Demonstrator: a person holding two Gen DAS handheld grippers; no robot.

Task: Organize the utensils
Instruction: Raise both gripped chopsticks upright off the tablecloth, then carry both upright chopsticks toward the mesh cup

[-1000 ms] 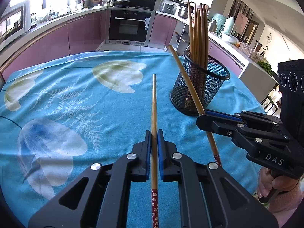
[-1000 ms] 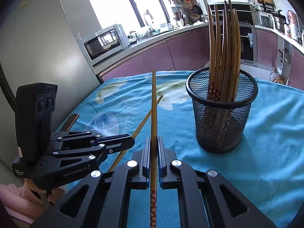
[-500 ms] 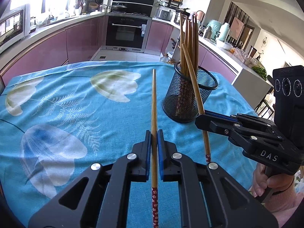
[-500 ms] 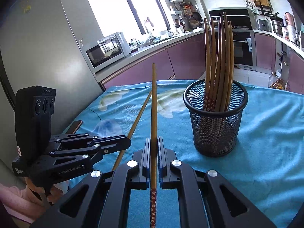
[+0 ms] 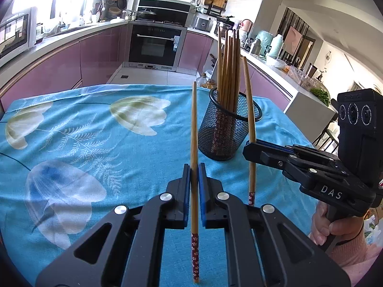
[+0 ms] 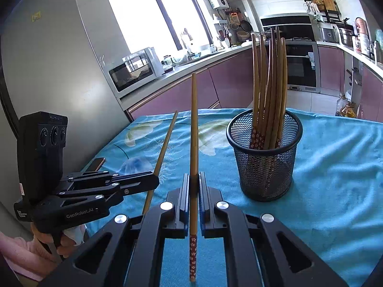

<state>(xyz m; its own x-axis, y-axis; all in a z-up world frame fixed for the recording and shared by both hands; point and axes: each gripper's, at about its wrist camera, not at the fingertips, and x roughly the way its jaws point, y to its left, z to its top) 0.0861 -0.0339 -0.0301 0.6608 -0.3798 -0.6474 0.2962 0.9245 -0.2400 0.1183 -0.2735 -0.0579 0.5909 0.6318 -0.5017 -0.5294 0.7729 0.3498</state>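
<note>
**While both grippers clamp one chopstick each, holder stands near on the cloth**

Left gripper: jaws closed tight on a wooden chopstick, floral-patterned end toward the camera, plain tip forward and up above the table.

Right gripper: likewise closed on a second chopstick, patterned end back, tip raised.

Black mesh holder upright on blue floral tablecloth, packed with a bundle of chopsticks standing tips up. From left view, right gripper's chopstick just beside the holder's rim, outside it. Hand and pink sleeve on right gripper's handle. Phone at table edge. Kitchen counters, oven behind.
</note>
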